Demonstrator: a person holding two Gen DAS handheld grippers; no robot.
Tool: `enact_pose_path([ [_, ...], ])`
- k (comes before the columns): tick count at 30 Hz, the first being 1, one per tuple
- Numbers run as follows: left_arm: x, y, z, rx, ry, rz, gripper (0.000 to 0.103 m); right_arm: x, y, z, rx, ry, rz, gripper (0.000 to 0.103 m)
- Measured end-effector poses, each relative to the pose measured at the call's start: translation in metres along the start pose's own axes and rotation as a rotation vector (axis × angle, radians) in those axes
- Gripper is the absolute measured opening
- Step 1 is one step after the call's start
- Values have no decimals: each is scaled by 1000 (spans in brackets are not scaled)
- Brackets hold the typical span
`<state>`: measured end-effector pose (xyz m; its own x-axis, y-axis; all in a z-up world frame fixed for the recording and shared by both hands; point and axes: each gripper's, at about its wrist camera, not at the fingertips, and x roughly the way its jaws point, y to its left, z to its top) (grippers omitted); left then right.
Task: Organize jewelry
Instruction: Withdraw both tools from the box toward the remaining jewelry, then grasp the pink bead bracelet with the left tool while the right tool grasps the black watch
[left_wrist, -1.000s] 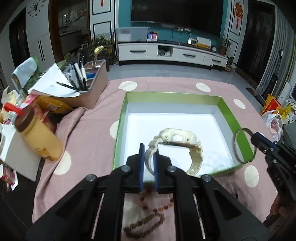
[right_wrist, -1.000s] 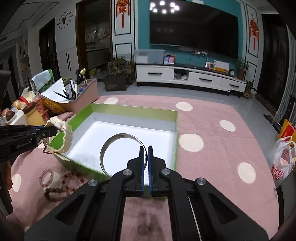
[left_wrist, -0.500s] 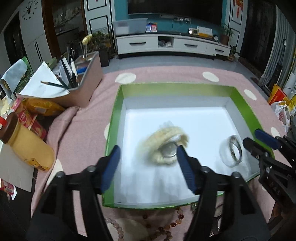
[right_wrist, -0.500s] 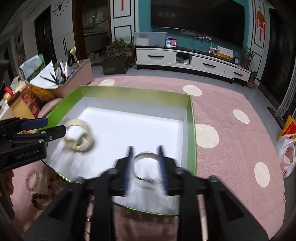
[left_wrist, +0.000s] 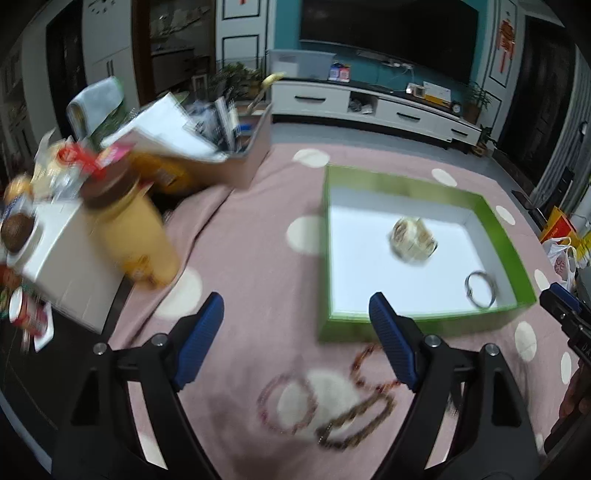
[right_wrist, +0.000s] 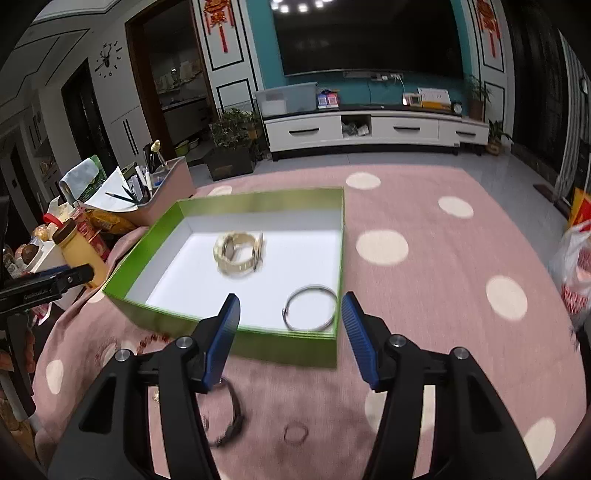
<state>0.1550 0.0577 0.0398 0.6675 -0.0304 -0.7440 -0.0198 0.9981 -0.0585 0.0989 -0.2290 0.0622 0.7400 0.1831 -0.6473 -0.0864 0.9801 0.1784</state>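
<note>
- Left gripper (left_wrist: 295, 325) tilted down over pink cloth (left_wrist: 251, 258), jaws opening, nothing between
- Right gripper (right_wrist: 290, 325) angled down before green box (right_wrist: 229, 332), jaws opening, empty

Left tool (left_wrist: 295, 332) and right tool (right_wrist: 290, 332) opening, both empty.

Left of the green box (left_wrist: 491, 221), the yellow bottle (left_wrist: 136, 240) and the clutter behind it are smeared by blur. The bead strings (left_wrist: 354, 417) before the box blur too, one partly hidden behind a gripper finger.
</note>
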Motion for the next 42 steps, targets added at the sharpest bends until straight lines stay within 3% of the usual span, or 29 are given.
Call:
enact_pose_path([
  [10,-4,37,-63,-93,73,3,82,-17,1,-43,31,60,27,58],
  [18,5,44,-90,-116,105,14,81,-10,15,-69,24,112,51,58],
  [23,16,39,-92,-88,112,14,65,-3,24,-74,-10,125,46,58],
  [37,37,18,-85,20,116,50,45,21,35,-70,-66,154,41,57],
  [42,36,12,-86,48,105,21,19,25,41,-69,-91,154,40,57],
])
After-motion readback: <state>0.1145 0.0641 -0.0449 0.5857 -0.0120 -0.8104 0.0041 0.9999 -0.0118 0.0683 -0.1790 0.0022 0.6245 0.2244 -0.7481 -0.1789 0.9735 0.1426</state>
